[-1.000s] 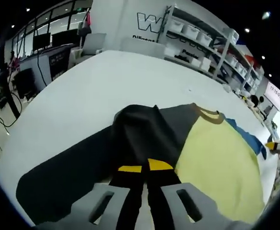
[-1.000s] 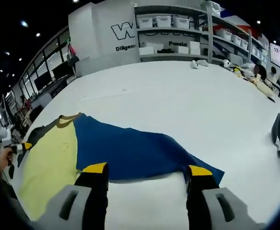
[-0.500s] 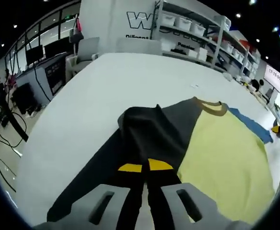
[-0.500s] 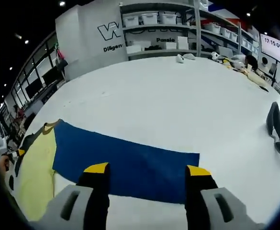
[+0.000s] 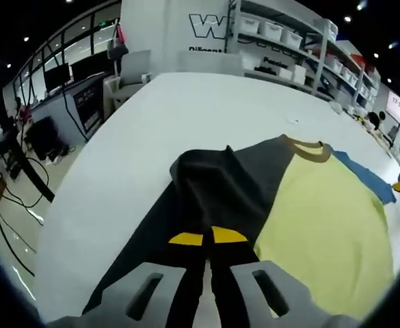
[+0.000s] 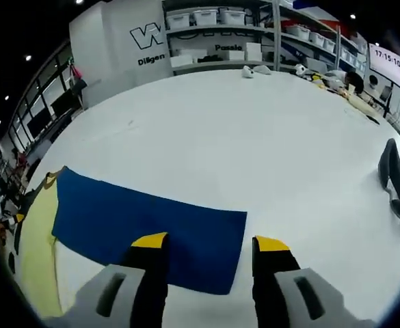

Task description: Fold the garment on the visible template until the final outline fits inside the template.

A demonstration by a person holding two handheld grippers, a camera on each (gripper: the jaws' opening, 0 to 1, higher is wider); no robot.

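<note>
A broad white table [image 5: 186,116] stretches away ahead of both grippers, and the garment [image 5: 309,212] lies flat on it, a shirt with a pale yellow body, a dark grey sleeve [image 5: 213,191] and a blue sleeve [image 6: 145,219]. In the left gripper view the yellow body spreads to the right of the jaws, with its tan collar [image 5: 308,148] further ahead and the blue sleeve's edge beyond it at the right. The dark grey sleeve lies doubled over itself straight ahead of the left gripper [image 5: 207,237], whose yellow-tipped jaws are pressed together on that dark fabric, pinching it. In the right gripper view the blue sleeve lies as a flat band running from the yellow body at the left to a squared end just ahead of the right gripper [image 6: 210,242]. Its jaws stand spread apart, the left tip over the blue cloth and the right tip over bare table just past the sleeve's end. A dark curved object [image 6: 394,186] rests on the table well off to the right. Shelving with white bins [image 6: 254,27] stands beyond the far table edge.
</note>
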